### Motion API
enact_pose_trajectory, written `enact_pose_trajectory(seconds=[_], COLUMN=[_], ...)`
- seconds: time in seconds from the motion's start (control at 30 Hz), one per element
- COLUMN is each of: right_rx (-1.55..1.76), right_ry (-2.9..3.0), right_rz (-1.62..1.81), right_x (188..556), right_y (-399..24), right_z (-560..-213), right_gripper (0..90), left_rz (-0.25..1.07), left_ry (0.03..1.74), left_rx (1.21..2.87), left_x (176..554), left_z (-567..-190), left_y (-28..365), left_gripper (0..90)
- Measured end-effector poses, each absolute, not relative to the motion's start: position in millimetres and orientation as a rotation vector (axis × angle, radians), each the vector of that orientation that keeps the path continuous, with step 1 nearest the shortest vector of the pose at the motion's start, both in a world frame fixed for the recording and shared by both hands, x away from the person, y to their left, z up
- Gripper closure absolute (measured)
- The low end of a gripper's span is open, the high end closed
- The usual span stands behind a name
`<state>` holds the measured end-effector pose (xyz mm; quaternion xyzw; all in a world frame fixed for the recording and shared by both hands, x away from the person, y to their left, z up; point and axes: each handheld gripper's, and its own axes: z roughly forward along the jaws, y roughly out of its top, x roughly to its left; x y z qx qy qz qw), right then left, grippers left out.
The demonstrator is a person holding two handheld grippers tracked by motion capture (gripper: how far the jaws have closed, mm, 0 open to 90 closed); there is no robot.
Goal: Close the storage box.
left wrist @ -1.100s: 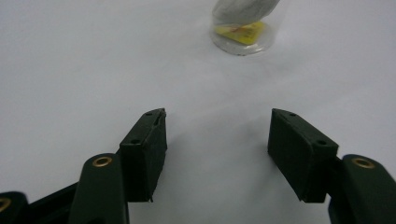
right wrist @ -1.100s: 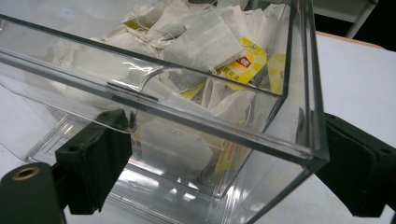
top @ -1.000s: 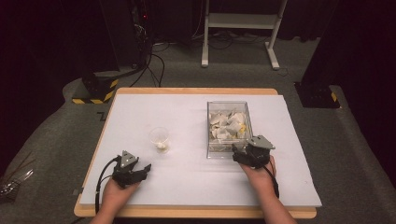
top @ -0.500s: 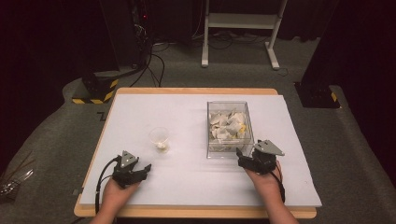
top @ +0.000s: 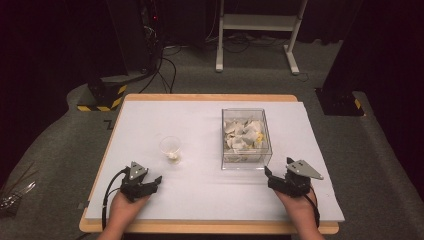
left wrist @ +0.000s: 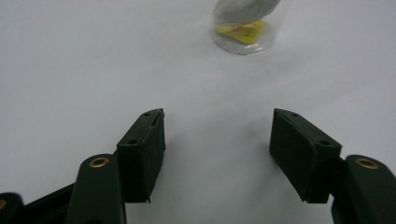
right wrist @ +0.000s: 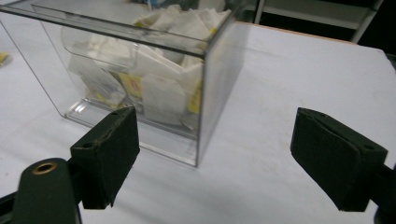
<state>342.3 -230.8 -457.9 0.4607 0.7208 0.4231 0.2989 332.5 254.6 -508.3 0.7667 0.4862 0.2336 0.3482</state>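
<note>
A clear plastic box [top: 246, 137] of white and yellow sachets stands right of the table's centre. Left of it is a small clear cup [top: 170, 148] with a sachet in its bottom. My left gripper [top: 157, 180] rests open near the front left edge and points toward the cup [left wrist: 243, 28], which stands well ahead of the jaws [left wrist: 217, 144]. My right gripper [top: 267, 172] sits open just off the box's front right corner [right wrist: 201, 93]. Its jaws [right wrist: 215, 158] have just been closing a little, with nothing held between them.
The white table top [top: 200, 115] has a wooden rim. Behind the table on the floor are a yellow-and-black striped block [top: 107, 97], cables and a white stand frame [top: 255, 30]. Cables trail from both grippers toward the front edge.
My right gripper has drawn back from the box's front wall, moving to the right and toward the front edge. The left gripper has stayed where it was.
</note>
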Motion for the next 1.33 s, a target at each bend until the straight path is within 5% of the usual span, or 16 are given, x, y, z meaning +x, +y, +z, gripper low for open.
enact_pose_trajectory(seconds=[0.53, 1.33], right_rx=[1.424, 1.461], right_ry=[1.925, 2.023], right_rz=[0.994, 0.836], right_x=[340, 357], right_y=[-293, -287], right_z=[-490, -502], right_gripper=[20.0, 25.9], left_rz=[0.607, 0.589], left_ry=[1.264, 1.252], left_rx=[1.984, 1.988], left_x=[332, 332], left_z=[-508, -508], left_y=[254, 254], left_gripper=[35.7, 36.5])
